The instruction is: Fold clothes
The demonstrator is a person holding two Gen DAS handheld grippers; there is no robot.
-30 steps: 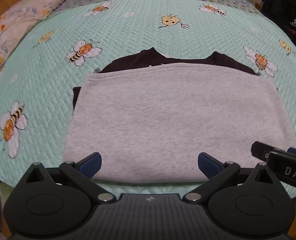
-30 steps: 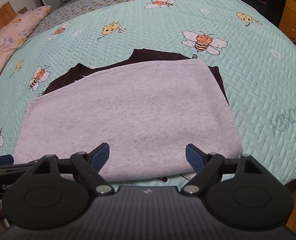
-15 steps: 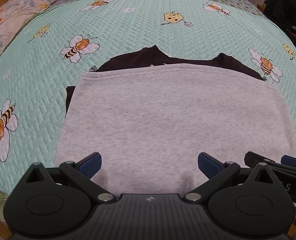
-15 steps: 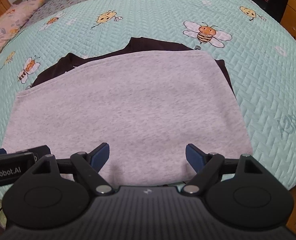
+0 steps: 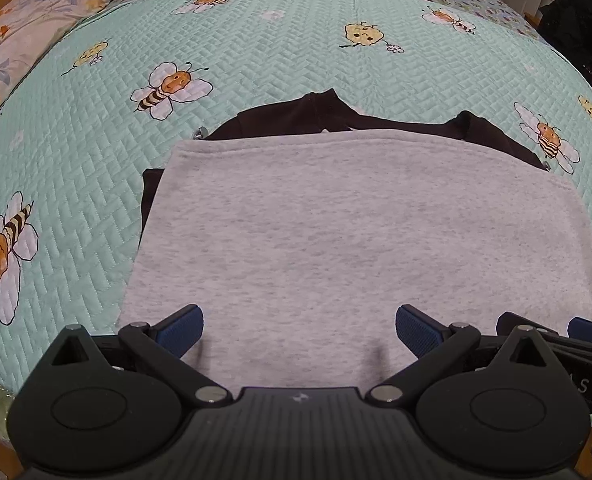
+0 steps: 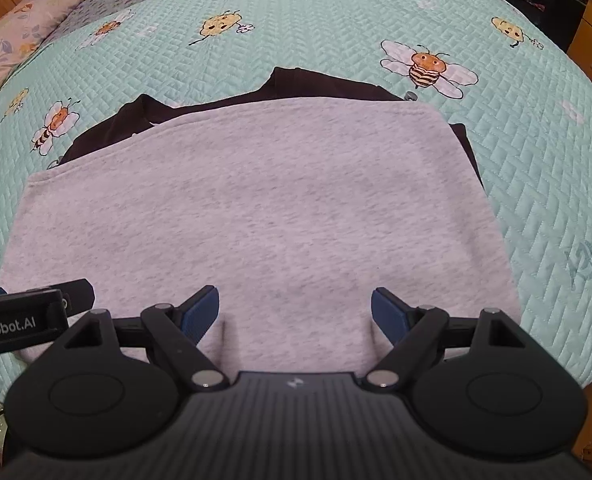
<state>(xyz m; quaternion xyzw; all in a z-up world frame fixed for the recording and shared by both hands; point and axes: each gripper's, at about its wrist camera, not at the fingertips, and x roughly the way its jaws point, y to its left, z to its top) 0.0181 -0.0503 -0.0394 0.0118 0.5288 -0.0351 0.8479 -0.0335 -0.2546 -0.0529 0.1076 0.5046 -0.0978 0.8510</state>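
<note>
Mint bee-print quilt (image 5: 256,60) covers the bed. Low in frame, the left gripper (image 5: 299,330) and right gripper (image 6: 295,312) hover spread wide, empty, over the near edge of a grey folded garment (image 5: 336,240), its long axis left-right. Beyond it, a black garment (image 5: 320,114) peeks out toward the top.

Both views are evenly and fairly brightly lit by soft indoor light from above, without glare. Faint, blurred shadows fall on the light grey fleece garment (image 5: 336,248) just ahead of the blue-padded fingertips (image 5: 180,329) in the left wrist view, and likewise in the right wrist view (image 6: 296,240). Fisheye distortion bows the mint-green quilted bedspread with bee prints (image 5: 256,60) into a dome, with dark vignetted corners. Focus is sharp at the centre and softens slightly toward the edges.
</note>
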